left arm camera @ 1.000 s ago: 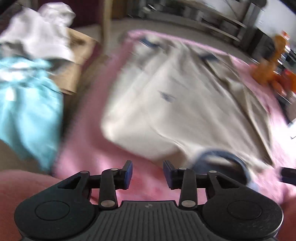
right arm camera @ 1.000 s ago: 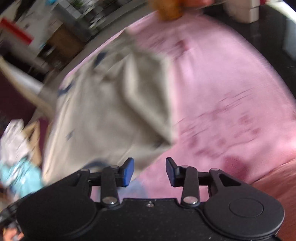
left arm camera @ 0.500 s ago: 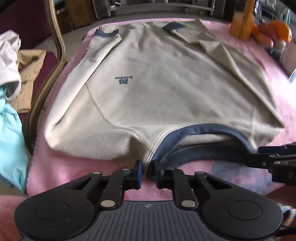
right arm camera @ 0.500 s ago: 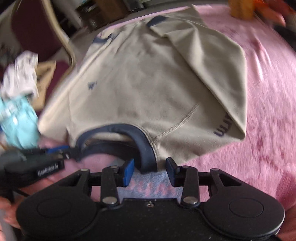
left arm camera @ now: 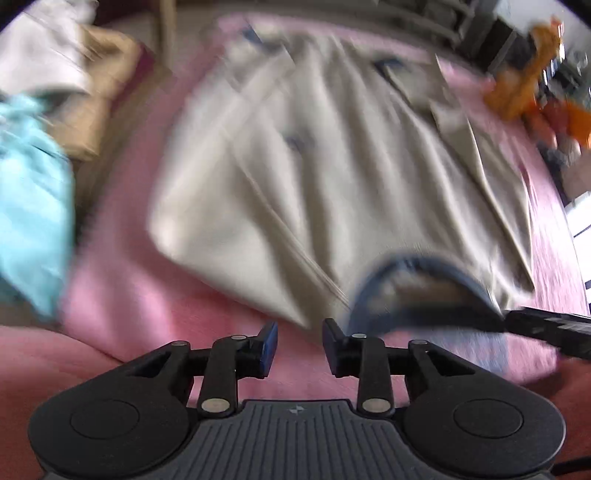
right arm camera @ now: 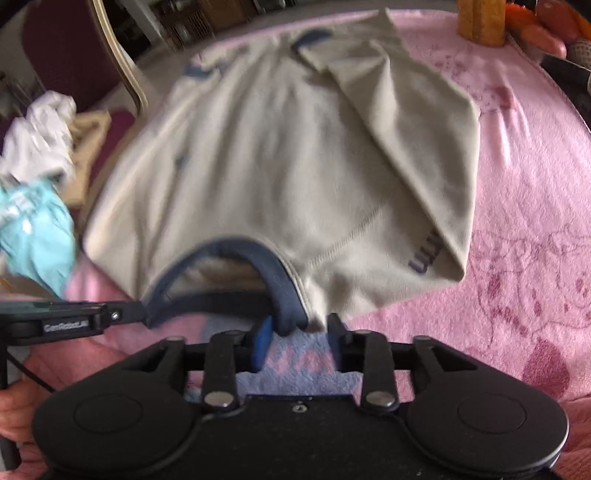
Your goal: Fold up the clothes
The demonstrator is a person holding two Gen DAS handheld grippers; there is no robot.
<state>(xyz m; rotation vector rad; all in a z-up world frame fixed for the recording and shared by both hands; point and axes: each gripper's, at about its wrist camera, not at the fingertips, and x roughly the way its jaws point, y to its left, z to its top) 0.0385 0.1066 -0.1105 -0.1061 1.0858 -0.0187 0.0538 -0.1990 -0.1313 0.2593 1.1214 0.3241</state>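
Note:
A beige sweatshirt (left arm camera: 332, 166) (right arm camera: 277, 166) with navy trim lies flat on the pink blanket (left arm camera: 129, 302) (right arm camera: 517, 221), one sleeve folded across its body. Its navy collar (left arm camera: 417, 266) (right arm camera: 229, 247) is the nearest part. My left gripper (left arm camera: 299, 343) is opening over bare blanket with nothing between its jaws, and the collar starts just right of it. My right gripper (right arm camera: 298, 332) is also opening. The collar's right end lies between its fingertips, and the pads stand clear of the cloth. The left gripper's fingers (right arm camera: 129, 315) reach the collar's left end.
A chair at the left (right arm camera: 122, 74) carries loose clothes in white (right arm camera: 40, 136), tan (right arm camera: 88, 147) and light blue (left arm camera: 29, 203) (right arm camera: 37, 229). Orange items (left arm camera: 524, 92) and a yellow block (right arm camera: 480, 18) stand at the blanket's far right. Both views are motion-blurred.
Half a second ago the left gripper was nearly shut at the collar; now its jaws stand apart and it has drawn back off the cloth. The right gripper's jaws have widened around the collar's end.

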